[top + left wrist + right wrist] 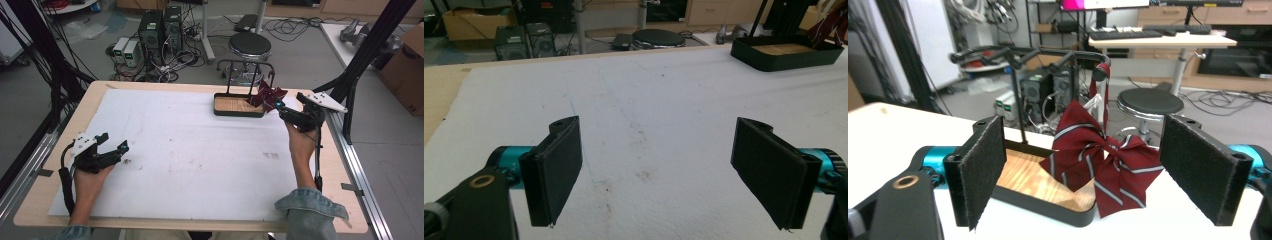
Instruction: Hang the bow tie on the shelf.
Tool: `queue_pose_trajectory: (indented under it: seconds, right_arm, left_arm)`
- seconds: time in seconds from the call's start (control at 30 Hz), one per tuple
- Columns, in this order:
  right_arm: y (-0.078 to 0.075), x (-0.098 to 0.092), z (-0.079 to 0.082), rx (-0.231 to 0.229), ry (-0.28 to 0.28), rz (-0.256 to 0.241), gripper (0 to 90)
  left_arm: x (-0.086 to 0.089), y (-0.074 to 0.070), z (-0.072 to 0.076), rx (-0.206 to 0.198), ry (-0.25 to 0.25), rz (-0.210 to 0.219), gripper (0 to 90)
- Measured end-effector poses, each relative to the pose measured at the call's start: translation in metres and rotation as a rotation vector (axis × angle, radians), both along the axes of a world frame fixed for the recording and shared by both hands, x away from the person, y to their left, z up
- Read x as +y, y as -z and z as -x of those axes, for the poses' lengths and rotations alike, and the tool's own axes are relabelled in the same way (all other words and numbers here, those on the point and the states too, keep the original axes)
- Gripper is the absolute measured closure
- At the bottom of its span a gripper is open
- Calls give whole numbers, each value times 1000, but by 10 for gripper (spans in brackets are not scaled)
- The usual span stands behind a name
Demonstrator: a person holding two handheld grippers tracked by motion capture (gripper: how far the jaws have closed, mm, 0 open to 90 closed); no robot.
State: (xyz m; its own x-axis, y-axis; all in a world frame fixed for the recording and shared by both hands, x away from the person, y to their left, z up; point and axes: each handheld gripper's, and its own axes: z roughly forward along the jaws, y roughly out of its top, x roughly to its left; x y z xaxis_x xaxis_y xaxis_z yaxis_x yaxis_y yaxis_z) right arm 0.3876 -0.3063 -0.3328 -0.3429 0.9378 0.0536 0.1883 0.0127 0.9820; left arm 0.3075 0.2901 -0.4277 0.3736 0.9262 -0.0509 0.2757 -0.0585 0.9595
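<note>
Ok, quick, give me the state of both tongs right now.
Left tongs: open, holding nothing, over the white sheet.
Right tongs: open, holding nothing, facing the red bow.

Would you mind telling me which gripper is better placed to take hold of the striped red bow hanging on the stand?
The right gripper. It sits open right beside the bow, which hangs between its jaws in its own view. The left gripper is open over bare white mat, far across the table.

No text, label, brand or number is legible; any printing may be lost to blur.
</note>
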Motion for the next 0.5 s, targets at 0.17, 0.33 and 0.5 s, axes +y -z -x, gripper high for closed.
queue_pose_trajectory:
  seconds: [0.17, 0.33, 0.5]
  right_arm:
    - [3, -7, 23, -35, -14, -10, 165]
    - [6, -11, 39, -55, -11, -28, 145]
    - [10, -12, 53, -78, -10, -38, 122]
  left_arm:
    - [0, 0, 1, 8, 1, -10, 207]
    - [-1, 0, 2, 8, 1, -12, 206]
    - [0, -1, 4, 7, -2, -13, 205]
